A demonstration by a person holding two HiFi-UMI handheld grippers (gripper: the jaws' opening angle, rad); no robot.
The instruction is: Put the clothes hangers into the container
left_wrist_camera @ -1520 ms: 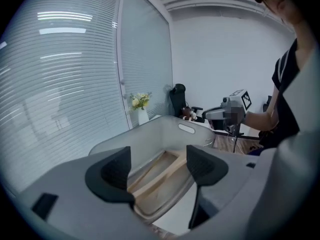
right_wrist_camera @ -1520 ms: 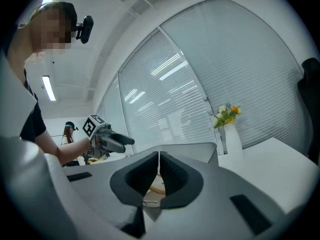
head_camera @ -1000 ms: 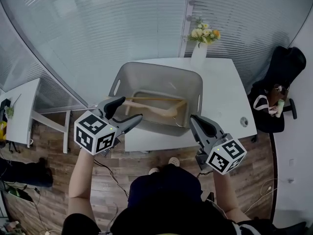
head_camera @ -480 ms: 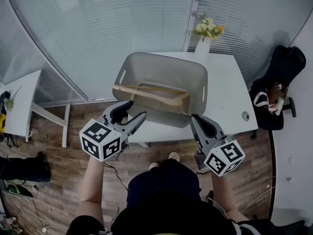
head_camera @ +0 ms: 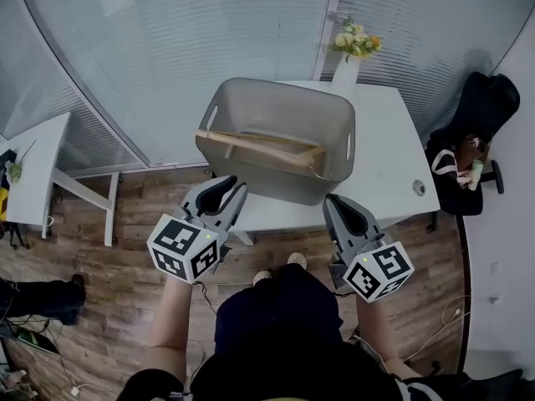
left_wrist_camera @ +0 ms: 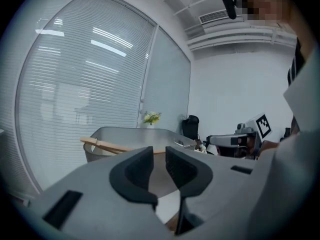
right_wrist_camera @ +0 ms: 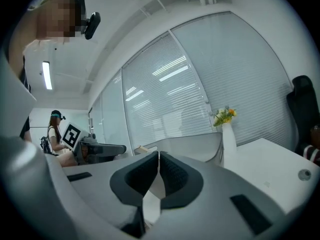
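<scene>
Watching the wooden hangers [head_camera: 259, 147] lying slantwise in the grey container [head_camera: 276, 180], the left end seeming to rest on the left rim and poke just over it, the wire hook [head_camera: 315, 174] hanging down by the right wall. Not managing to count them from up here. Seeing the same raised wooden end [left_wrist_camera: 107, 145] from the left gripper view, sticking out above the rim.

Judging them stiff, light and smooth, so probably a bit slippery under rubber pads. Reckoning the straight wooden bar near its middle as the best place to pinch, or the thick neck under the hook. Steering clear of the hook itself as too thin and likely to swivel. Expecting a nudge on that raised end to be enough to drop them flat inside.

Finding the container sitting on the white worktop [head_camera: 380, 157], toward its near left side.

Spotting the left gripper [head_camera: 234, 185] just off the worktop's near edge, apart from the container, jaws having just been closing to a narrow gap with nothing between them. Seeing the right gripper [head_camera: 330, 200] beside it, also short of the container, jaws together and empty.

Noting a vase [head_camera: 344, 69] of flowers [head_camera: 353, 42] at the far corner and a dark chair [head_camera: 468, 140] off to the right.
</scene>
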